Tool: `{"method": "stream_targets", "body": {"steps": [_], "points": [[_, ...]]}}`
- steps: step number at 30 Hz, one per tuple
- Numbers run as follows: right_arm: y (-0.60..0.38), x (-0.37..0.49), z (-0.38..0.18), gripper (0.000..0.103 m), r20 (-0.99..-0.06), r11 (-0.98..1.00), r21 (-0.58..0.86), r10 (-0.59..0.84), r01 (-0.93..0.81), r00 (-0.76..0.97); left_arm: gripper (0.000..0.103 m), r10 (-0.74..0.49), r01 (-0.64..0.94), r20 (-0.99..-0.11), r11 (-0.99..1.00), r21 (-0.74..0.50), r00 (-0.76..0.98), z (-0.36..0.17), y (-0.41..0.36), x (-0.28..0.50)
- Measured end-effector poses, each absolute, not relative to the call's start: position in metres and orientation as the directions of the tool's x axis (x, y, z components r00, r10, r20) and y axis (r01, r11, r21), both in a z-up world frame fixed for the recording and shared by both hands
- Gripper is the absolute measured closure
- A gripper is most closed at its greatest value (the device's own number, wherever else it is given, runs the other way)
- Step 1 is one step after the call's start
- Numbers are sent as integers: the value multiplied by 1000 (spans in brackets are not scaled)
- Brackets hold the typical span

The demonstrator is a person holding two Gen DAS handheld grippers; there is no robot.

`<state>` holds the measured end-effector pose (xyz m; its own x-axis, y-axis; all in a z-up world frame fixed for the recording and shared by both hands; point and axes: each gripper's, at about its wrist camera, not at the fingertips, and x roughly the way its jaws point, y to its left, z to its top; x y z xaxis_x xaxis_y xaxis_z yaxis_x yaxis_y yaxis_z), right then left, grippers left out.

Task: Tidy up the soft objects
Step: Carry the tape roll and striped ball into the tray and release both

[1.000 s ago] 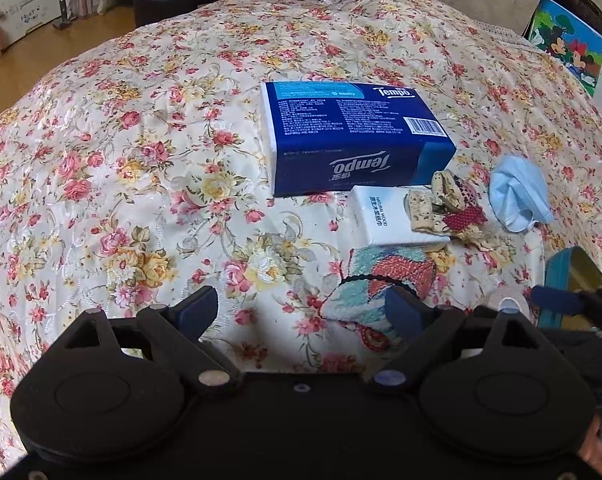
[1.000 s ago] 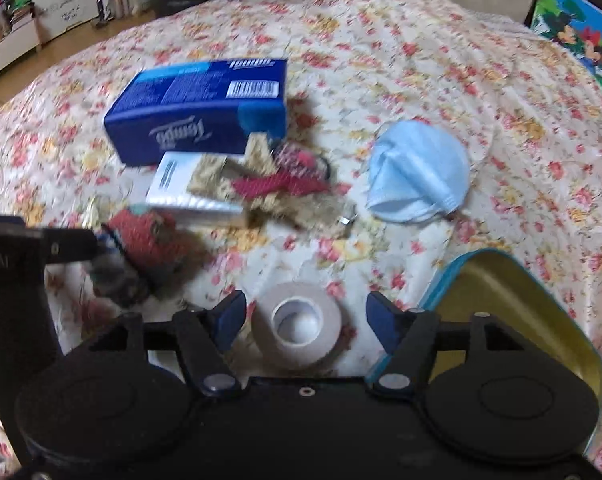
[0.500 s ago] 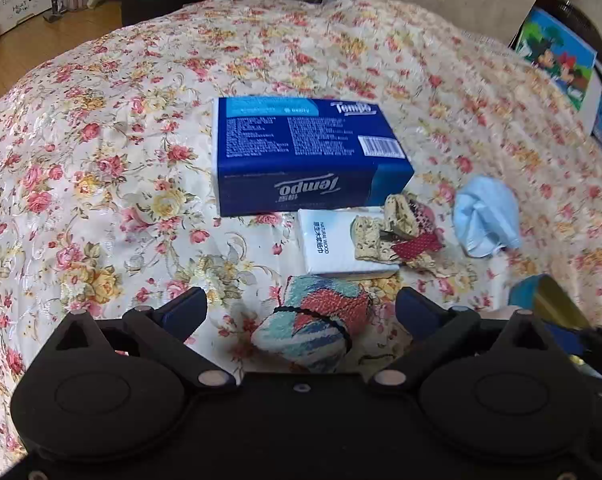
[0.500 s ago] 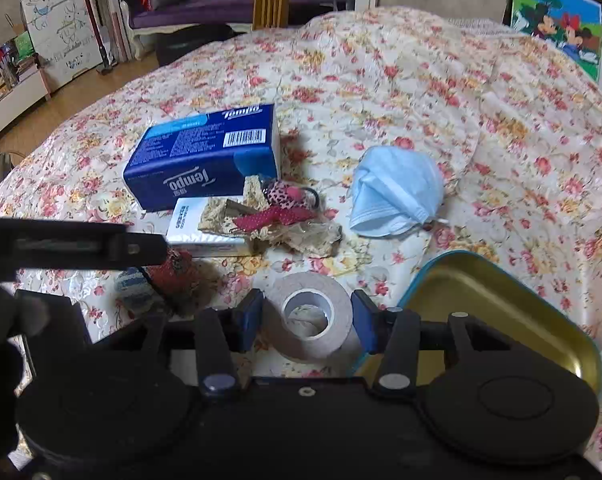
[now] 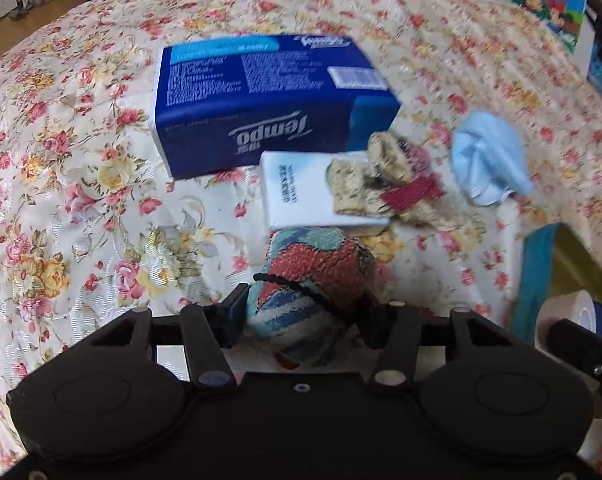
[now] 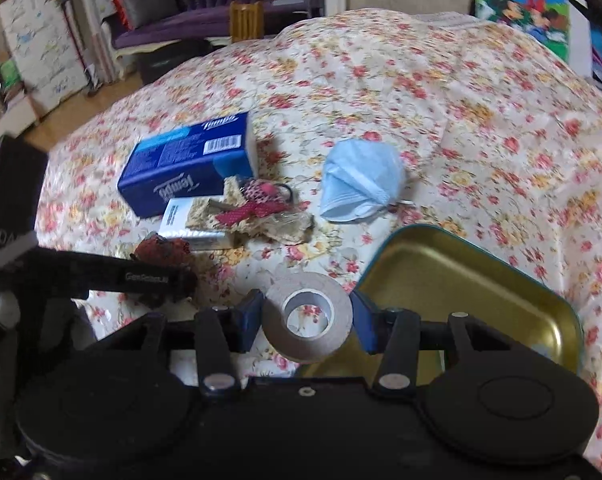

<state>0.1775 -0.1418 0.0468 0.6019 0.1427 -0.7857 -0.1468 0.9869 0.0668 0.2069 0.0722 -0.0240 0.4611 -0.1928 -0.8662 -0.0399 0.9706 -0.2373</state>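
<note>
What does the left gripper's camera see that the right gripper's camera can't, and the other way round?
Only the left wrist view shows the whole striped towel roll squeezed by the left hand-held gripper.

Only the right wrist view shows the full gold inside of the tin, the hole through the tape roll in the right hand-held gripper, and the purple sofa behind.

Both show the blue Tempo tissue box, white tissue pack, patterned cloth bow, blue face mask and floral cover.

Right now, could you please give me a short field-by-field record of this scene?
surface: floral bedspread
left tongs: shut on striped knitted cloth roll
right tongs: shut on beige tape roll
container: open teal tin with gold inside, beside the tape roll
loose items: blue Tempo tissue pack, light blue face mask
</note>
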Motion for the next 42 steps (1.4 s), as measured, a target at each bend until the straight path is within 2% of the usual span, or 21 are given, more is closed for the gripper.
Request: {"method": "stream_targets", "body": {"steps": [8,14,24,34,37,39,40,42], "points": [[-178,146,82,56,-759,993,114,110,-36,642,51,-197,-43,-793,962,-270,577,18,93,186],[-203,113,94,56,-758,993,112,59,41,650,51,-227,-5,-777,959,-284,587,29,93,160],[-220,47,93,56,-777,987,109,10,119,630,51,-328,214,-780,944,-251,532,45,29,126],[-229,5,77,56,-803,982,116,5,148,596,50,-367,332,-816,915,-229,448,55,-59,122],[-231,-1,75,55,-803,983,103,-9,154,595,46,-339,342,-829,920,-193,444,58,-77,124],[-232,-2,74,54,-801,983,97,-16,155,598,39,-313,339,-834,927,-164,455,60,-85,126],[-233,-2,73,46,-799,982,98,-18,160,602,37,-305,336,-832,929,-153,463,62,-86,126],[-234,-3,73,42,-793,980,109,-14,164,609,28,-295,329,-830,933,-144,474,64,-87,125]]}}
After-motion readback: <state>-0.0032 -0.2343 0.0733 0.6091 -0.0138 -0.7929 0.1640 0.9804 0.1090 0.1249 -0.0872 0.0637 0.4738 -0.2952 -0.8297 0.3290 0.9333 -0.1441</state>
